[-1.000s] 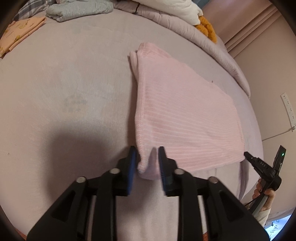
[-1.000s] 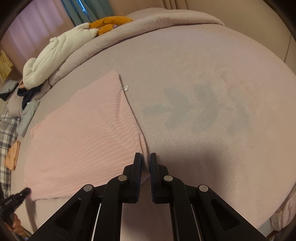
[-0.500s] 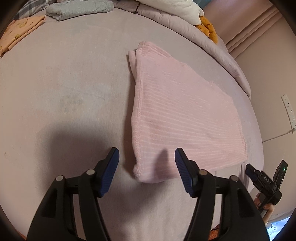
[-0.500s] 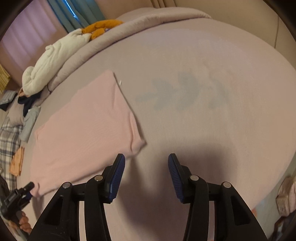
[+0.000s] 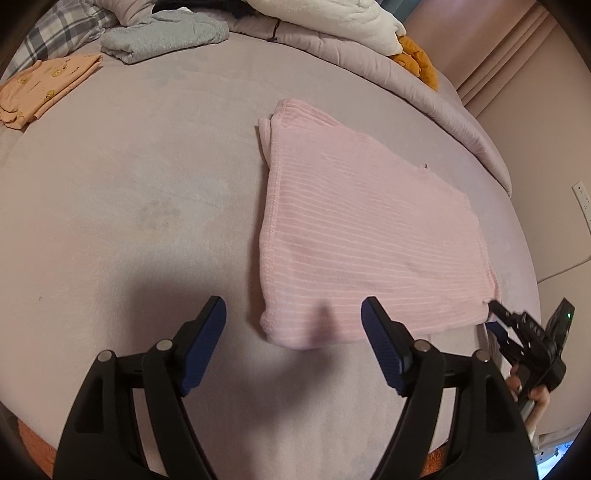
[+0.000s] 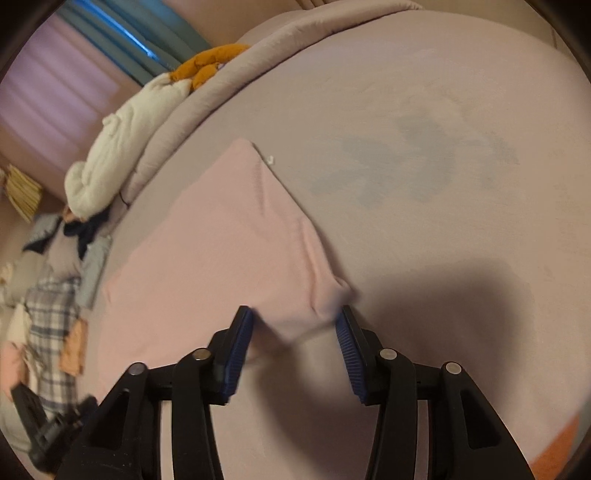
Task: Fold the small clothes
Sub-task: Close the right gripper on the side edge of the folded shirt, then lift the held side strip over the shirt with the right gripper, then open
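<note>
A pink ribbed garment (image 5: 362,229) lies folded flat on the mauve bed (image 5: 129,206). My left gripper (image 5: 293,301) hovers at its near left corner. Its jaws are opening wide, and the corner lies loose just beyond the blue pads (image 5: 205,343), untouched. In the right wrist view the same garment (image 6: 221,240) shows a slightly rumpled near corner between the jaws of my right gripper (image 6: 294,310), which stands open and does not press on it. The right gripper (image 5: 517,325) also shows at the garment's far right corner, held by a hand.
At the bed's far left lie an orange printed garment (image 5: 40,88), a grey folded garment (image 5: 166,37) and plaid cloth (image 5: 62,29). A white blanket (image 5: 332,18), an orange plush toy (image 5: 417,62) and a rolled duvet (image 5: 443,107) line the far edge.
Both grippers were shut on the garment's near corners, then let go and spread open. The garment has settled flat on the bed. The right wrist view has rolled a little.
</note>
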Motion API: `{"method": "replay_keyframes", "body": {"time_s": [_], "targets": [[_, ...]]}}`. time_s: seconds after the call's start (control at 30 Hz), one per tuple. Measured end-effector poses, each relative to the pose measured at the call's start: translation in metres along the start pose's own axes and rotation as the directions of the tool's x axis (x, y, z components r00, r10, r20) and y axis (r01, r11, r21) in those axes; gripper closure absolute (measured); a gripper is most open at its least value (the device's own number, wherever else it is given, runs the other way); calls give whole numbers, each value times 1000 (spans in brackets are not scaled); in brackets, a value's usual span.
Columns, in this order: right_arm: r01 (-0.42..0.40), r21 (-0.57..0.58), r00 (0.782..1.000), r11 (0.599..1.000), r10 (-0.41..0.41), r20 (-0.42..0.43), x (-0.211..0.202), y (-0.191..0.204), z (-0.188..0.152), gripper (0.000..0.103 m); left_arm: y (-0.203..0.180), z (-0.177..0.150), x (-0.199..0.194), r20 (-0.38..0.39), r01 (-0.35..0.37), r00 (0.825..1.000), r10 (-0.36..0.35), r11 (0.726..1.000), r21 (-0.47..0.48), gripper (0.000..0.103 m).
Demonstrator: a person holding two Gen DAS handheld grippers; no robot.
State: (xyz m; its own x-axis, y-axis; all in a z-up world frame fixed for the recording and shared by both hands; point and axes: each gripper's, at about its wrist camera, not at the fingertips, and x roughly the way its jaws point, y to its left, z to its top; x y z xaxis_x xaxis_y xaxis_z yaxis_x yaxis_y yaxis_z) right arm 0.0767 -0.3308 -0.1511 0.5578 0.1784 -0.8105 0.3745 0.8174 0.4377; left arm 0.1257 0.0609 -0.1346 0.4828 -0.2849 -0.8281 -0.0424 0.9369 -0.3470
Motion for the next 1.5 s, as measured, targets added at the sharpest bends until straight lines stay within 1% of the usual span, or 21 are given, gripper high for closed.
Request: {"method": "replay_keyframes", "body": {"time_s": [0.13, 0.23, 0.3, 0.37, 0.4, 0.43, 0.47, 0.6, 0.67, 0.73, 0.77, 0.8, 0.83, 0.87, 0.93, 1.03, 1.17, 1.27, 1.4, 1.5], "targets": [[-43, 38, 999, 998, 42, 20, 8, 0, 8, 55, -2, -1, -2, 3, -3, 1000, 3, 1000, 7, 25], [-57, 54, 998, 997, 55, 32, 14, 4, 10, 55, -4, -1, -1, 1, 0, 1000, 0, 1000, 8, 25], [-54, 41, 998, 998, 53, 45, 16, 7, 12, 63, -4, 0, 2, -2, -3, 1000, 3, 1000, 8, 25], [-24, 24, 998, 999, 23, 50, 19, 10, 15, 79, -5, 0, 5, -10, -4, 1000, 4, 1000, 6, 25], [-25, 19, 998, 1000, 24, 54, 19, 10, 15, 84, -4, 0, 7, -15, 0, 1000, 0, 1000, 2, 25], [-32, 19, 998, 999, 31, 58, 18, 10, 16, 87, -3, 0, 9, -22, 8, 1000, -8, 1000, -4, 25], [-32, 15, 998, 999, 31, 63, 17, 12, 16, 89, -3, 0, 11, -28, 12, 1000, -12, 1000, -11, 25], [-47, -9, 993, 999, 48, 106, 4, 16, 18, 91, 1, 0, 18, -51, 31, 998, -33, 999, -35, 25], [-67, -23, 991, 998, 69, 116, -5, 18, 19, 92, 3, 0, 22, -66, 54, 996, -57, 997, -49, 25], [-93, 0, 989, 996, 93, 115, -10, 15, 21, 92, 6, 1, 23, -63, 82, 994, -86, 994, -70, 27], [-109, 11, 987, 994, 107, 116, -13, 14, 22, 92, 7, 2, 24, -59, 91, 994, -95, 993, -78, 33], [-115, 17, 987, 993, 112, 116, -14, 14, 22, 92, 9, 3, 25, -57, 101, 993, -106, 991, -90, 42], [-115, 15, 987, 993, 112, 115, -15, 15, 23, 92, 10, 3, 26, -64, 107, 992, -113, 989, -98, 63], [-116, 14, 986, 993, 114, 119, -16, 15, 23, 92, 10, 4, 28, -70, 102, 992, -109, 989, -104, 77], [-108, 3, 987, 994, 106, 122, -17, 18, 22, 92, 11, 5, 29, -68, 66, 995, -73, 993, -100, 89], [-104, 1, 987, 995, 103, 124, -18, 19, 22, 92, 13, 5, 23, -62, 77, 995, -83, 992, -102, 92], [-85, -12, 988, 996, 86, 126, -22, 22, 21, 92, 4, 2, 8, -50, 79, 995, -82, 996, -51, 93], [-60, -32, 989, 998, 64, 137, -29, 24, 21, 92, -3, -1, -1, -57, 102, 993, -103, 994, -26, 93], [-24, -63, 989, 998, 33, 144, -37, 28, 21, 92, -8, -11, -6, -75, 112, 991, -112, 994, 3, 93], [11, -98, 989, 995, 4, 145, -37, 33, 22, 92, -10, -17, -2, -84, 88, 993, -86, 996, 20, 92]]}}
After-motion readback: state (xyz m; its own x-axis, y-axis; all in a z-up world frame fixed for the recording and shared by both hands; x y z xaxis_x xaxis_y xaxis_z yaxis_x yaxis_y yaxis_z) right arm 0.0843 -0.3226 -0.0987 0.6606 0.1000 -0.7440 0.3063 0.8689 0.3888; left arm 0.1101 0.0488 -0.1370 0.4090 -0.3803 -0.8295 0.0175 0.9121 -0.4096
